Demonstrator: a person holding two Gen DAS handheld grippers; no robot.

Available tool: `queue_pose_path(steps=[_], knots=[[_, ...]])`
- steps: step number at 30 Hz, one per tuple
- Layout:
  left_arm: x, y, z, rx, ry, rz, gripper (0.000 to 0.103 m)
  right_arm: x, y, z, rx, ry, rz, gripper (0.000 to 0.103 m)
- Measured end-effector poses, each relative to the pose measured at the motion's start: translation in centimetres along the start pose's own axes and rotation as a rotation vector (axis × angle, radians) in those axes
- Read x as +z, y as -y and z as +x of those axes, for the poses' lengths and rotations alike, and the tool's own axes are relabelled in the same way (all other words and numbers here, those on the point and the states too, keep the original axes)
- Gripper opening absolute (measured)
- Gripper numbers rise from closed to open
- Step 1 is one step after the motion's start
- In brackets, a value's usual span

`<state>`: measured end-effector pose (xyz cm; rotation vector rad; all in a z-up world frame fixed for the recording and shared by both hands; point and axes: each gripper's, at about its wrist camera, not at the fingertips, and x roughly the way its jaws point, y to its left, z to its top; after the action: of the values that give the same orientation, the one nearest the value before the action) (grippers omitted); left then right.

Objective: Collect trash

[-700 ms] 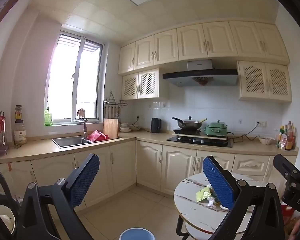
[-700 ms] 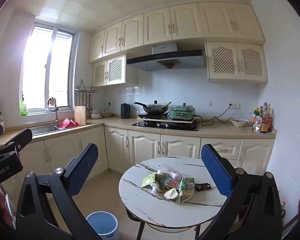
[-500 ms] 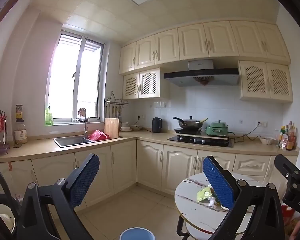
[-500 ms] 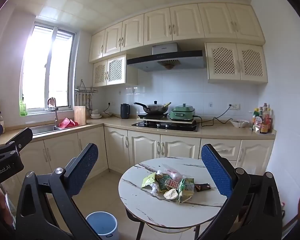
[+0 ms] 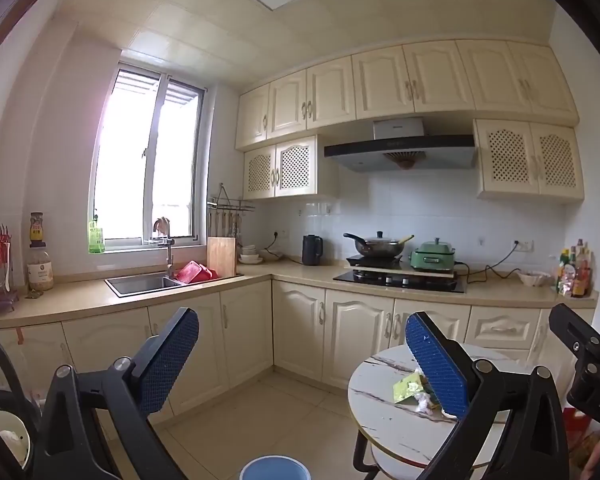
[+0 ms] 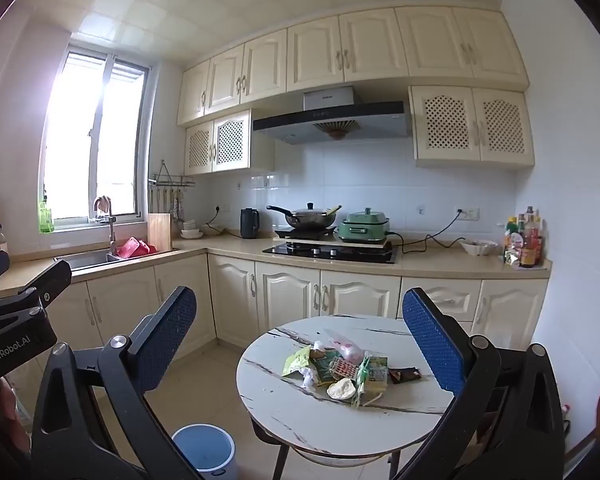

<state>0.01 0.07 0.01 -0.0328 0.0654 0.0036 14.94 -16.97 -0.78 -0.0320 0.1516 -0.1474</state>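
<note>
A pile of trash [image 6: 340, 368], made of wrappers, a pink bag and crumpled tissue, lies on a round marble-look table [image 6: 300, 412]. A blue bin [image 6: 204, 450] stands on the floor left of the table. My right gripper [image 6: 300, 344] is held above the floor in front of the table, jaws wide open and empty. My left gripper [image 5: 302, 354] is also open and empty, further left and back; in its view the table [image 5: 384, 412] shows at right with a yellow-green wrapper [image 5: 408, 386], and the bin [image 5: 274, 468] shows at the bottom edge.
Cream cabinets and a beige counter [image 6: 440, 264] run along the back and left walls, with a sink [image 5: 144, 284], a hob [image 6: 332, 252] with a wok, a green cooker, a kettle and bottles. Tiled floor [image 5: 284, 412] lies between me and the cabinets.
</note>
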Motion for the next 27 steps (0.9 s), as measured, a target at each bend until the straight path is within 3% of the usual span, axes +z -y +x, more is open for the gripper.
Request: queue_pose_path(steps=[27], knots=[[-0.27, 0.31, 0.30, 0.007, -0.002, 0.009, 0.102, -0.14, -0.13, 0.26, 0.012, 0.003, 0.001, 0.103]])
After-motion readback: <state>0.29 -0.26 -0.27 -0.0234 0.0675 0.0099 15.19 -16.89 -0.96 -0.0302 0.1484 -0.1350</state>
